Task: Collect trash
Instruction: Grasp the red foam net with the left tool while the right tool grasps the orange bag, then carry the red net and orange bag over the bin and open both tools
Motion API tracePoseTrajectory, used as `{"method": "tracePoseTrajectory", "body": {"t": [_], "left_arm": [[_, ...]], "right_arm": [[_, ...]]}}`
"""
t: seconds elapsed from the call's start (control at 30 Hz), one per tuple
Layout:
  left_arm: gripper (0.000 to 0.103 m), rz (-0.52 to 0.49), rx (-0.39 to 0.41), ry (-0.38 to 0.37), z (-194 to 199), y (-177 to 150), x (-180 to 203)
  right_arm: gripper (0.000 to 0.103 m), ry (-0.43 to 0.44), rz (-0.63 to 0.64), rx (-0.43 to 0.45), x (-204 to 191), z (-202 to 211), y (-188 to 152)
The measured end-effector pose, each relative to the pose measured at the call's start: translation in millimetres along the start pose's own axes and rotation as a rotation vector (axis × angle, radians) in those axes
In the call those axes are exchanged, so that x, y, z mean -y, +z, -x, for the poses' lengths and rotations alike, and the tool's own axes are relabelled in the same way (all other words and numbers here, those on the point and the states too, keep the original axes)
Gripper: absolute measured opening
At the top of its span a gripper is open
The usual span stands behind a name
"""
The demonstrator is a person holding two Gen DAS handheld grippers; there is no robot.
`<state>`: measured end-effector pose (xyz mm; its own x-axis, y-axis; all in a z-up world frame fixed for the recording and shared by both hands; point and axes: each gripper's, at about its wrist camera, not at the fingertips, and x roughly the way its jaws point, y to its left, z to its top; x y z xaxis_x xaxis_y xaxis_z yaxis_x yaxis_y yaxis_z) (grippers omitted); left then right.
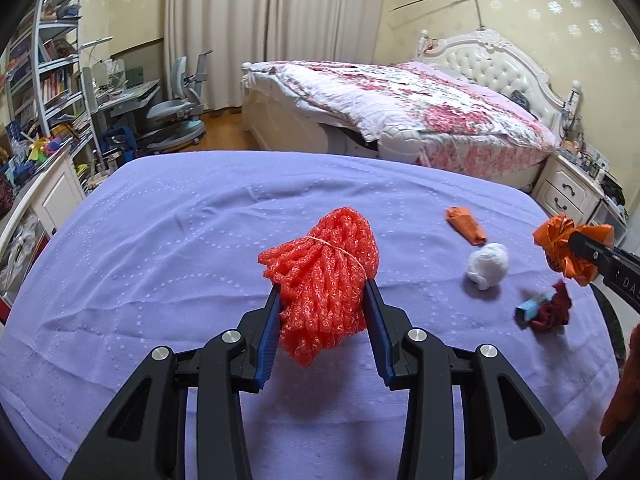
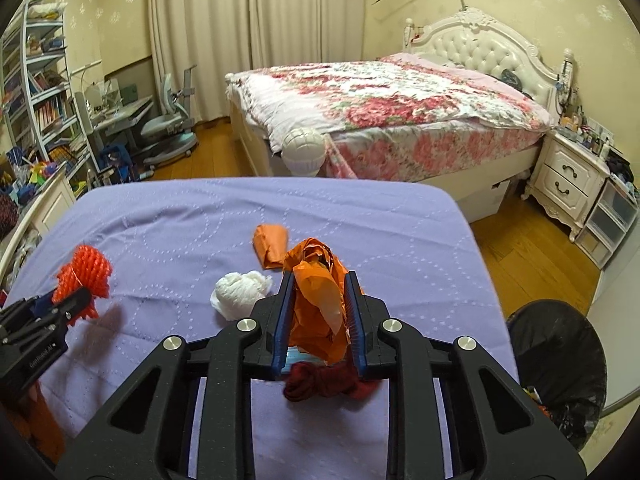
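Item: left gripper (image 1: 324,300), jaws part-closed on a red foam-net bundle (image 1: 324,276), held above the purple cloth (image 1: 160,240). Item: right gripper (image 2: 319,304), jaws nearly closed on crumpled orange wrapper (image 2: 318,304). Destination: black-lined bin (image 2: 560,364), right of the cloth. Handling: keep both grips firm, carry over bin rim before releasing. Remaining: white wad (image 2: 240,292), orange scrap (image 2: 271,246), dark red scrap (image 2: 320,380).

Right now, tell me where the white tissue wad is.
The white tissue wad lies on the purple sheet, left of the right gripper, near the flat orange scrap.
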<state>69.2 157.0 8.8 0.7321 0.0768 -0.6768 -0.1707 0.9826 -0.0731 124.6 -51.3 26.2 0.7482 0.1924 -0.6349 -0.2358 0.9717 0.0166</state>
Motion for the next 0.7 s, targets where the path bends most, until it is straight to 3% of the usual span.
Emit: {"method": "tracePoseTrajectory", "body": {"t": [0.3, 0.7], "left_arm": [[0.04, -0.093, 0.027, -0.118, 17.8, -0.4, 68.4], [0.04, -0.255, 0.044, -0.303, 27.8, -7.3, 190.6]], "right_arm": [[0.024, -0.105, -0.089, 0.046, 66.2, 37.5, -12.9], [0.024, -0.296, -0.234, 0.049, 169.1, 74.2, -59.5]]}}
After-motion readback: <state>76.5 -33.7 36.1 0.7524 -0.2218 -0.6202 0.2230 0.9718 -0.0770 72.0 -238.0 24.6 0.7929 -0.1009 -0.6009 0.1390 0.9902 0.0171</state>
